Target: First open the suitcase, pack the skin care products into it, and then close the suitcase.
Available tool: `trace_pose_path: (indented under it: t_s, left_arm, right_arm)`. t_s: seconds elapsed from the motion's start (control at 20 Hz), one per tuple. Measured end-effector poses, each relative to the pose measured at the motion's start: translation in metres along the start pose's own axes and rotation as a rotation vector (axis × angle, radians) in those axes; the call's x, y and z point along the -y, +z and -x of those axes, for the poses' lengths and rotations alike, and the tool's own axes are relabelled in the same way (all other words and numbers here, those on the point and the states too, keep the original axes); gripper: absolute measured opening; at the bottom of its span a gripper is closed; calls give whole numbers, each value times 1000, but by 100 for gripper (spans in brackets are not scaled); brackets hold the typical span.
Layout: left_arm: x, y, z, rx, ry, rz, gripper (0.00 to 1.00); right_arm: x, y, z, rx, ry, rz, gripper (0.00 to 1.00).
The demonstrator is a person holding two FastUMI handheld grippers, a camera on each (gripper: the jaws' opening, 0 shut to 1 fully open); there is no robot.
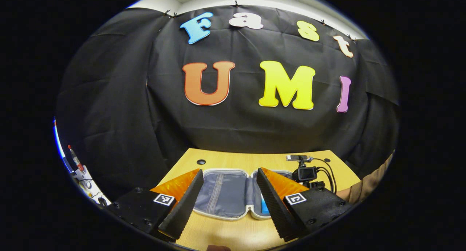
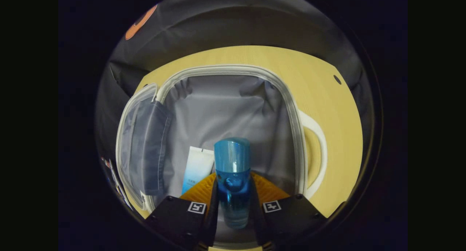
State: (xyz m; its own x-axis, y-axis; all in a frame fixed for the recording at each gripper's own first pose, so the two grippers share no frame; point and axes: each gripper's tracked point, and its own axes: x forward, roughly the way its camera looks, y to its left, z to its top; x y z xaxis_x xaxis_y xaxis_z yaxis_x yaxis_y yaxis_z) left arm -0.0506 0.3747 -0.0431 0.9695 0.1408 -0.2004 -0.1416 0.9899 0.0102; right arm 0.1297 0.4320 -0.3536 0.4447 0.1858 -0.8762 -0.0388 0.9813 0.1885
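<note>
The suitcase (image 2: 225,109) lies open on the wooden table, its grey lining up and its white zip rim all round. My right gripper (image 2: 233,178) is shut on a blue transparent bottle (image 2: 232,160), held just over the lined half near its front edge. A white tube (image 2: 197,166) lies inside, left of the bottle. The lid half (image 2: 143,149) stands up at the left. In the left gripper view the open suitcase (image 1: 224,192) lies ahead, and my left gripper (image 1: 229,172) hangs open above the table in front of it, holding nothing.
A white handle (image 2: 317,149) sticks out of the suitcase's right side. The wooden table (image 1: 240,158) has bare room behind the case, ending at the black wall. The other gripper's camera and cables (image 1: 306,172) and a sleeve (image 1: 366,187) are at the right.
</note>
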Motion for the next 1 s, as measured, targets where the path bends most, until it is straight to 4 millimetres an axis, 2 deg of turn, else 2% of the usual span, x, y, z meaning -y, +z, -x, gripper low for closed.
trace_pose_path:
  t_s: [0.1, 0.3, 0.35, 0.5, 0.55, 0.6, 0.65, 0.7, 0.75, 0.8, 0.85, 0.9, 0.95, 1.0]
  left_arm:
    - [-15, -12, -2, -16, 26, -4, 94]
    - [-67, -36, -10, -79, 119, 35, 96]
    - [-81, -43, -11, -100, 143, 57, 96]
    - [-114, -66, -34, -129, 157, 122, 97]
    - [-126, -79, -45, -151, 147, 163, 97]
    - [-137, -91, -51, -181, 139, 219, 96]
    - [-145, -101, -62, -205, 125, 284, 96]
    - [-147, -110, -74, -225, 97, 351, 97]
    - [-151, -119, -86, -243, 67, 407, 97]
    - [-156, -127, -95, -252, 33, 456, 97]
    - [-164, -136, -108, -257, 18, 497, 97]
    - [-170, -144, -120, -264, -4, 545, 97]
    - [-172, -156, -129, -286, -23, 606, 99]
    - [-173, -167, -139, -304, -44, 675, 99]
  right_arm:
    - [-2, 0, 0, -5, -1, -15, 42]
    - [0, -2, 3, -18, 10, -39, 47]
    - [-4, -3, 9, -17, 27, -37, 55]
    - [-7, 4, 38, 56, 64, 19, 76]
    - [-8, 10, 53, 96, 83, 57, 82]
    - [-8, 18, 71, 139, 106, 98, 78]
    - [-6, 28, 88, 188, 125, 139, 82]
    - [-3, 38, 109, 243, 139, 175, 78]
    - [1, 48, 130, 306, 156, 204, 82]
    - [5, 57, 155, 373, 168, 228, 78]
    - [16, 65, 180, 440, 168, 246, 82]
    - [29, 70, 204, 499, 153, 258, 82]
    - [45, 70, 228, 542, 135, 270, 77]
    - [56, 68, 250, 581, 127, 280, 82]
